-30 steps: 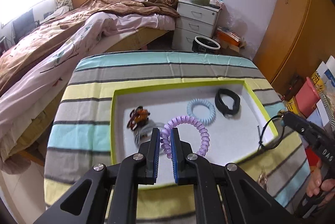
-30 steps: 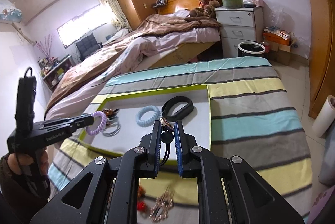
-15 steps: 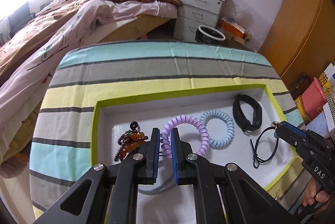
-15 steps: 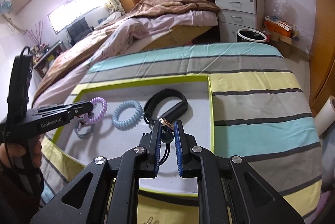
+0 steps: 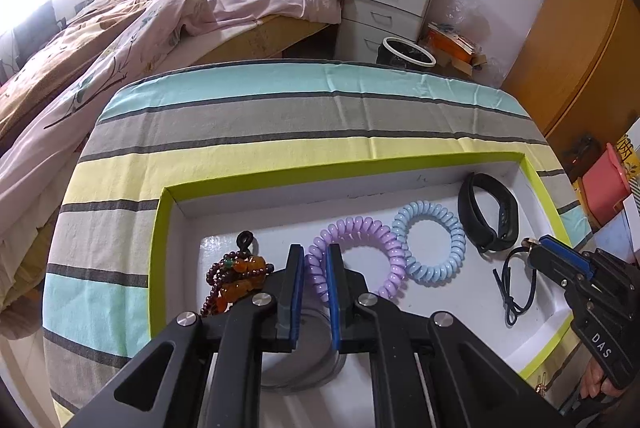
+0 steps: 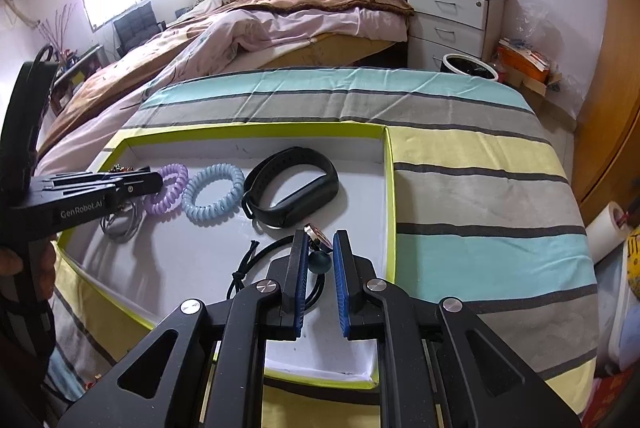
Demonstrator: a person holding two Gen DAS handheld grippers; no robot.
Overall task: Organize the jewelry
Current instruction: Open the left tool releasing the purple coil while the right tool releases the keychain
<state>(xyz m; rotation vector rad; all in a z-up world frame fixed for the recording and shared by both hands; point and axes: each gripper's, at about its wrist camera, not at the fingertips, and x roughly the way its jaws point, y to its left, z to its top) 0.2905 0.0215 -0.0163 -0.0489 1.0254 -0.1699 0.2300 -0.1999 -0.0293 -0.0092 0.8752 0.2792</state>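
Left wrist view: left gripper (image 5: pixel 316 268) is clamping the near-left arc of the purple coil tie (image 5: pixel 356 256); jaws are standing narrow, pads pressing the coil.
Purple tie position: lying low over the tray floor, its free loop reaching far-right of the jaws and touching the blue coil tie (image 5: pixel 430 242).
Right gripper: right gripper (image 6: pixel 320 248) is pinching a black cord bracelet (image 6: pixel 260 260) at its bead and metal charm; jaws narrow, cord loop trailing left onto the tray floor.
Key relation: both pieces are sitting at or just over the white floor directly below their tools, so the coming move looks like a plain release; each hand is nearest its own piece.
Tray: shallow white tray with lime rim (image 5: pixel 158 268) is resting on the striped cloth (image 5: pixel 280 116), one open compartment.
Near contents: clear grey bangles (image 5: pixel 304 368) are lying under the left gripper; a dark bead string with amber pieces (image 5: pixel 236 276) is lying just left of it.
Far contents: black fitness band (image 5: pixel 486 218) is lying at the far-right, just beside the blue tie.
Row order: purple, blue, black band are running left to right; cord bracelet is going near-right of the band.
Risk: the cord tail could snag the band when released.
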